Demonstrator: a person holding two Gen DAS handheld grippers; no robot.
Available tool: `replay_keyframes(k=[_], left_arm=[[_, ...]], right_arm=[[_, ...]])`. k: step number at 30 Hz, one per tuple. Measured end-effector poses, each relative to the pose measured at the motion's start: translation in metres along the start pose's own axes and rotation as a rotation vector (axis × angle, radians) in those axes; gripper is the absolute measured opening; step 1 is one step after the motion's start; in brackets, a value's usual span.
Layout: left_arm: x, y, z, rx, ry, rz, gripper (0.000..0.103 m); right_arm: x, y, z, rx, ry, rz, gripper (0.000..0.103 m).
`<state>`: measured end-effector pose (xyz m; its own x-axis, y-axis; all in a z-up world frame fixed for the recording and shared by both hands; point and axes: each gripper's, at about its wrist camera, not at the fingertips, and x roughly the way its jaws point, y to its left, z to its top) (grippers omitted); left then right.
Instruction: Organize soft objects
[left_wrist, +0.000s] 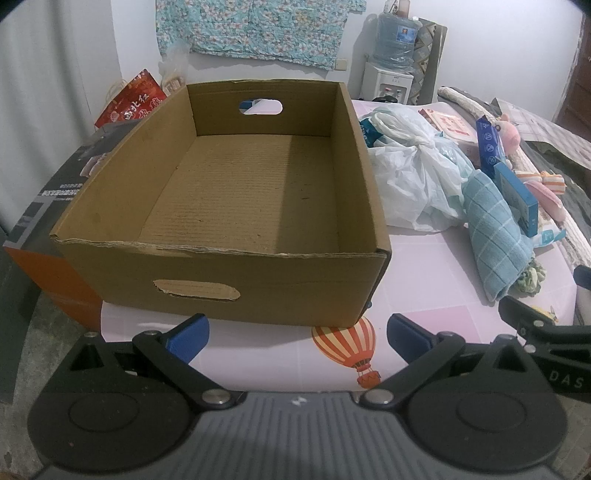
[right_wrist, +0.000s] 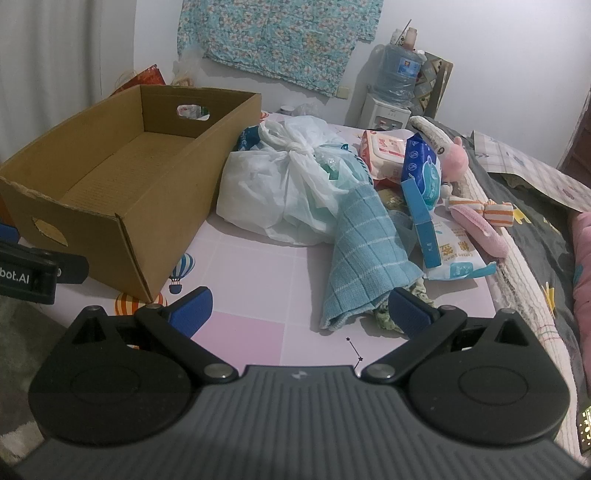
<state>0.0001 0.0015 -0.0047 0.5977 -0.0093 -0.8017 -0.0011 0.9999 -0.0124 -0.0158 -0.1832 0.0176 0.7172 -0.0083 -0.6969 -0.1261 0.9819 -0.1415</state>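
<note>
An empty cardboard box (left_wrist: 236, 192) stands on the pink bed sheet (left_wrist: 280, 354); it also shows at the left of the right wrist view (right_wrist: 110, 184). Right of it lies a pile: a folded blue checked towel (right_wrist: 365, 254), a tied white plastic bag (right_wrist: 291, 181), a pink plush pig (right_wrist: 456, 155), a pink striped soft toy (right_wrist: 484, 221) and blue packets (right_wrist: 421, 206). My left gripper (left_wrist: 297, 336) is open and empty just in front of the box. My right gripper (right_wrist: 299, 310) is open and empty, its right finger beside the towel's near end.
A water dispenser (right_wrist: 391, 92) stands at the back wall under a floral cloth (right_wrist: 280, 33). A red gift bag (left_wrist: 133, 99) stands behind the box. A grey quilt (right_wrist: 532, 221) covers the right side. An orange-black carton (left_wrist: 55, 258) is left of the box.
</note>
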Motion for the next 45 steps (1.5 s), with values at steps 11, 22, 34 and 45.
replay_keyframes(k=[11, 22, 34, 45], left_arm=[[0.0007, 0.0007, -0.0003, -0.001, -0.001, -0.001, 0.103], [0.0006, 0.0018, 0.0019, -0.001, 0.001, -0.001, 0.103], [0.0003, 0.0026, 0.0051, -0.003, 0.002, -0.001, 0.103], [0.0008, 0.0032, 0.0053, -0.002, 0.003, -0.001, 0.103]], right_arm=[[0.0005, 0.0013, 0.0013, -0.001, 0.000, -0.001, 0.102], [0.0008, 0.0010, -0.0005, -0.002, 0.001, -0.002, 0.102], [0.0019, 0.0039, 0.0051, -0.006, 0.002, -0.003, 0.102], [0.0026, 0.0043, 0.0051, -0.005, 0.004, -0.004, 0.102]])
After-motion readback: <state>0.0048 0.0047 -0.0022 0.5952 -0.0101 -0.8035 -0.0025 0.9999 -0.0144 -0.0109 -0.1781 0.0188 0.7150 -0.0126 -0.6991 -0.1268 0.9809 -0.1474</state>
